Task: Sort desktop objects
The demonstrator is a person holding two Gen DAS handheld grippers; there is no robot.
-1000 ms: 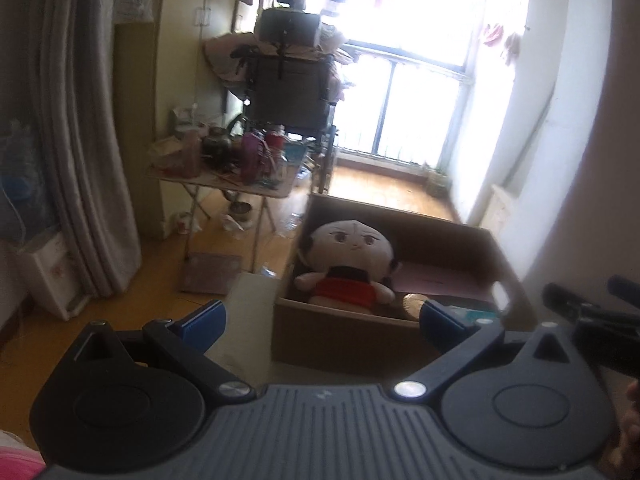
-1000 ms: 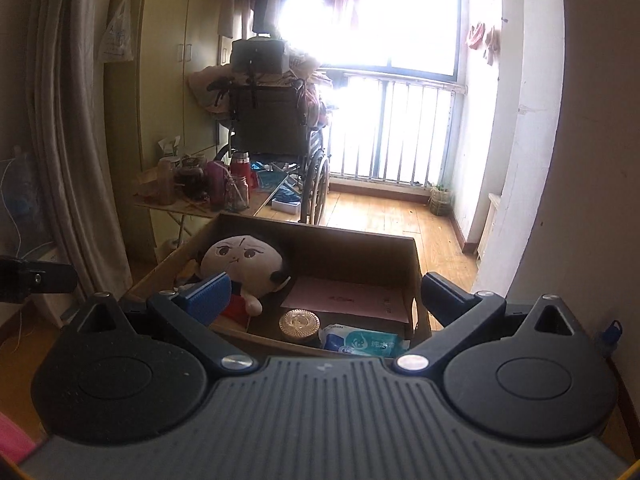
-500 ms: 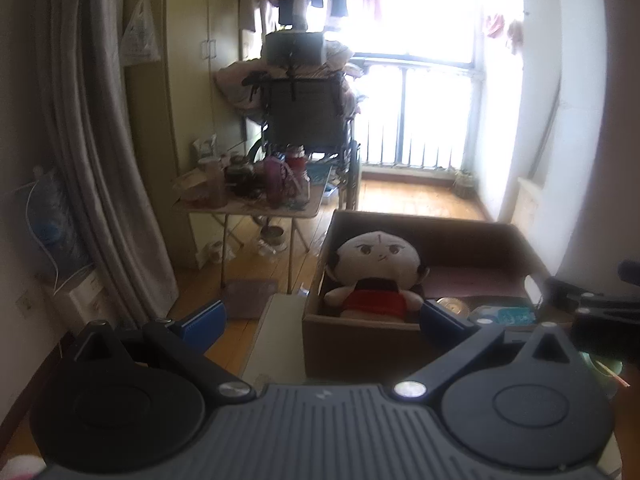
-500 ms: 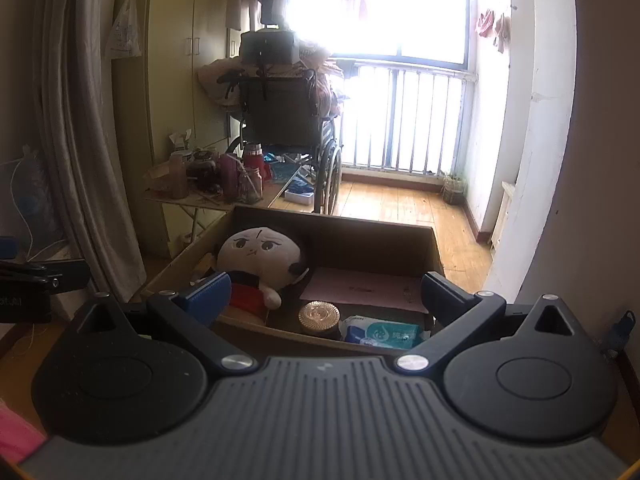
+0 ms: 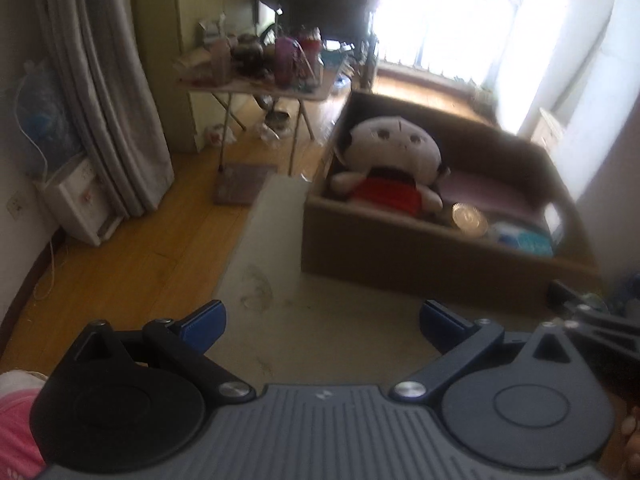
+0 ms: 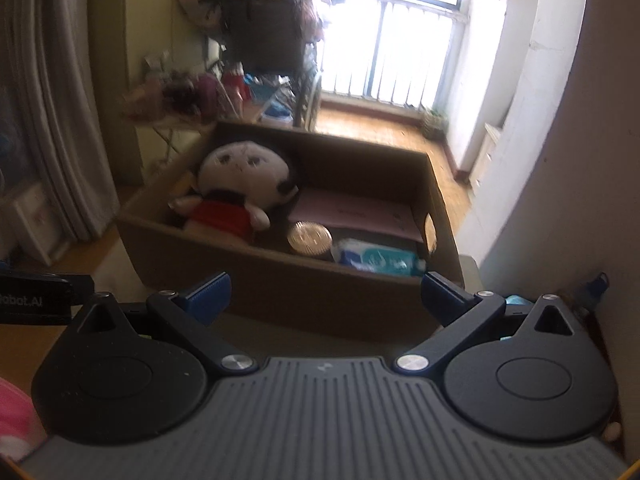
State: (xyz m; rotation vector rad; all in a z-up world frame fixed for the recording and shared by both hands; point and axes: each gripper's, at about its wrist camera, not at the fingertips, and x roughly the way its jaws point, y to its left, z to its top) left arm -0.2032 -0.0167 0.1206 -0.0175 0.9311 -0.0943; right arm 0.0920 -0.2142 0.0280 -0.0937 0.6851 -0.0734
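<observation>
A brown cardboard box [image 5: 400, 248] [image 6: 280, 292] stands on the desk [image 5: 320, 320]. Inside it lie a plush doll in a red top [image 5: 388, 168] [image 6: 236, 196], a pink folder [image 5: 488, 196] [image 6: 356, 216], a round gold tin [image 5: 469, 219] [image 6: 310, 238] and a blue-white tissue pack [image 5: 524, 240] [image 6: 376, 260]. My left gripper [image 5: 322, 326] is open and empty, above the bare desk in front of the box. My right gripper [image 6: 324, 298] is open and empty, close in front of the box's near wall.
A folding table [image 5: 260, 88] crowded with bottles stands behind the box, with a wheelchair [image 6: 264, 40] and a bright window beyond. Grey curtains [image 5: 104, 92] hang at the left. The wall [image 6: 560, 200] is close on the right. The right gripper's tip shows in the left wrist view [image 5: 592, 316].
Both grippers tilted downward toward the desk and box. The left one now looks at the bare desk surface before the box. Both jaws stayed open.
</observation>
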